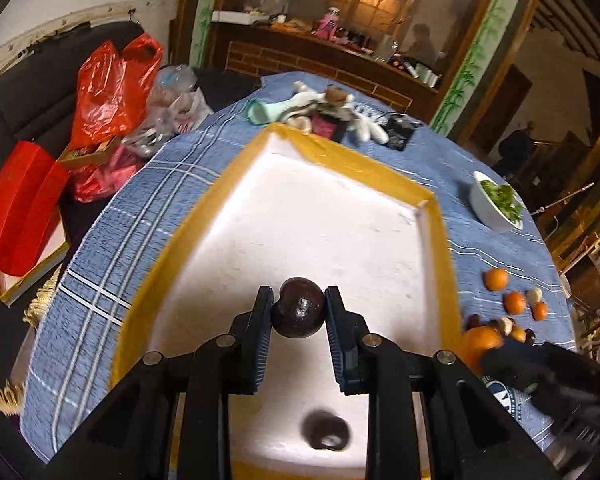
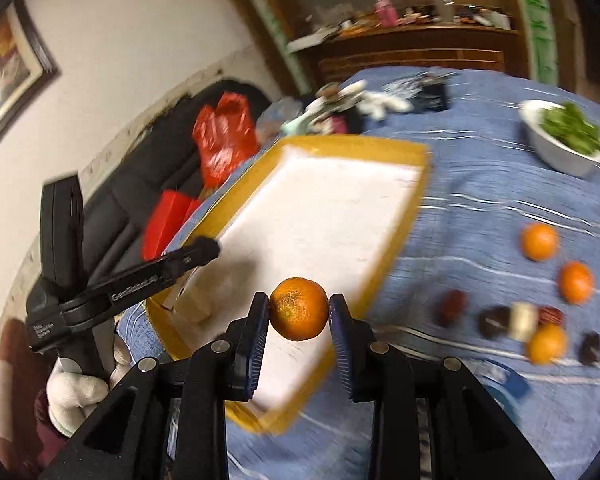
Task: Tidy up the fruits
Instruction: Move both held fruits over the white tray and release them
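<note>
- Two grippers loaded: left gripper (image 1: 298, 312) clamps a dark round fruit (image 1: 299, 307) above the white tray (image 1: 340, 216).
- Right gripper (image 2: 299, 312) pinches a tangerine (image 2: 299, 308); loose fruits (image 2: 540, 312) lie to its right on the desk (image 2: 480, 208).

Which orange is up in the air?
The orange pinched in the right gripper. It hangs over the tray's edge; the other oranges sit on the cloth.
</note>
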Demonstrator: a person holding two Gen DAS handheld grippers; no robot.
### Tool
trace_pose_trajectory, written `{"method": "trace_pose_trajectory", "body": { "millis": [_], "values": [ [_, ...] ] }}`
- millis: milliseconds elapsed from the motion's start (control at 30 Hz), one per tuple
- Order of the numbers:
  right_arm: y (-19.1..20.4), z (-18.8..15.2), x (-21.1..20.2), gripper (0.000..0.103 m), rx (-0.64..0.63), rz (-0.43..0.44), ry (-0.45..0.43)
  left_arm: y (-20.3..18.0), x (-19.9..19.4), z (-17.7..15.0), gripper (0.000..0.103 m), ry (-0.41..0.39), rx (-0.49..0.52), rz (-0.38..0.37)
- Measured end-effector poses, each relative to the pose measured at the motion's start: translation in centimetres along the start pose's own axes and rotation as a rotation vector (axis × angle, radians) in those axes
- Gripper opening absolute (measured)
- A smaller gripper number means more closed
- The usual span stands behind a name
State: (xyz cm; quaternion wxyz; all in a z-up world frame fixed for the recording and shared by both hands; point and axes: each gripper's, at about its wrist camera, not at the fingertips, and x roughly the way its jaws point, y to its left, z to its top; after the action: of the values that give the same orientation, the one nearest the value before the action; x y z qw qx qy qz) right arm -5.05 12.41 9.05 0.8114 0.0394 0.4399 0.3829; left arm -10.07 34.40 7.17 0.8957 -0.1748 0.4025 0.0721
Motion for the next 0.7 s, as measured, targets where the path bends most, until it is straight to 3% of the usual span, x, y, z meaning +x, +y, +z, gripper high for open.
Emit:
{"method": "trace_pose_trajectory", "body": {
  "millis": [133, 200, 300, 367, 533, 700],
  "values": [
    [2.4, 0.4, 4.0, 0.036, -0.047, -0.029, 0.049, 1.7, 0.1, -0.2, 0.029, 0.008, -0.054, -0.019],
    [2.7, 0.2, 5.8, 0.038, -0.039, -0.031, 0.078, 2.2, -0.2, -0.6, 0.051, 0.008, -0.079, -0.039],
    [2.6, 0.0, 6.7, 0.050, -0.010, -0.019, 0.092, 2.5, -1.4, -1.0, 0.060, -0.018, -0.108, -0.056],
    [2.7, -0.3, 6.2, 0.056, -0.010, -0.013, 0.078, 2.6, -2.5, -1.2, 0.065, -0.035, -0.130, -0.065],
    [2.1, -1.4, 1.6, 0.057, 0.003, -0.018, -0.013, 1.1, -5.1, -2.0, 0.073, -0.075, -0.150, -0.122],
    [-1.8, -4.6, -4.7, 0.068, 0.057, -0.065, -0.111, -4.1, -6.1, -3.5, 0.083, -0.058, -0.054, -0.168]
  ]
}}
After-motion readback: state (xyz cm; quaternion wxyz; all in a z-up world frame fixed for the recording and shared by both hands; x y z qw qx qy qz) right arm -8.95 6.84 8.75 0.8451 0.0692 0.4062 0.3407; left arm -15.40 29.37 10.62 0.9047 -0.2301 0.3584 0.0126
